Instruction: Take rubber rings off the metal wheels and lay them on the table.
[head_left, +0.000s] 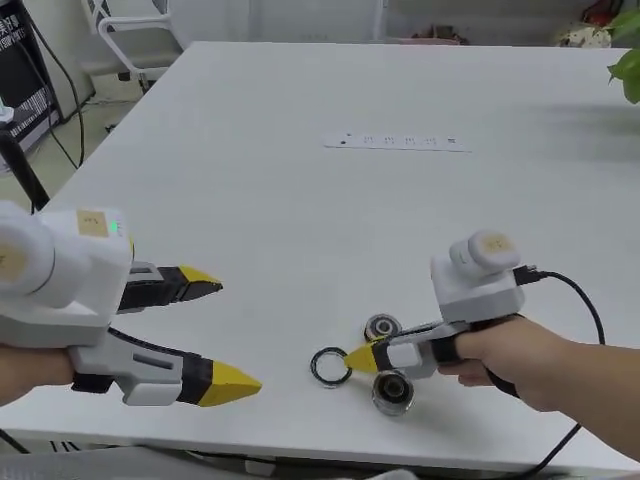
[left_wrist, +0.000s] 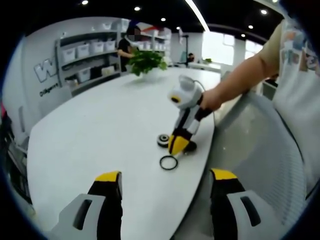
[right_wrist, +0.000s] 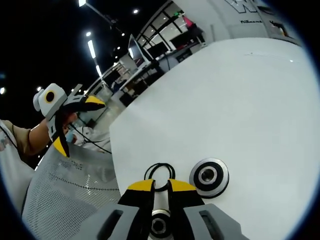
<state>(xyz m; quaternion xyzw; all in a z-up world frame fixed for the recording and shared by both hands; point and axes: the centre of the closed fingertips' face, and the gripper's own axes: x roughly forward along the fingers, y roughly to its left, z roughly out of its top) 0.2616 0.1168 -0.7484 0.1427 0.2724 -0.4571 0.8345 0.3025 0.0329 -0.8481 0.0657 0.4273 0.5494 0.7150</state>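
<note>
A black rubber ring (head_left: 330, 366) (left_wrist: 168, 162) (right_wrist: 159, 173) lies flat on the white table (head_left: 330, 210), near its front edge. My right gripper (head_left: 358, 358) (left_wrist: 177, 144) (right_wrist: 162, 186) has its jaws drawn together, with its yellow tips on the ring's near edge. Two metal wheels sit beside it: one (head_left: 382, 327) (right_wrist: 209, 176) just beyond the jaws, the other (head_left: 392, 392) (right_wrist: 159, 225) under the gripper, closer to the table's edge. My left gripper (head_left: 218, 328) (left_wrist: 166, 176) (right_wrist: 78, 124) hovers open and holds nothing, well to the left of the ring.
A flush socket strip (head_left: 397, 141) sits in the table's middle. The right gripper's cable (head_left: 580, 300) trails off to the right. The table's front edge (head_left: 300, 455) is close to the wheels. A chair (head_left: 130, 30) stands at the far left corner, a plant (head_left: 628, 60) at the far right.
</note>
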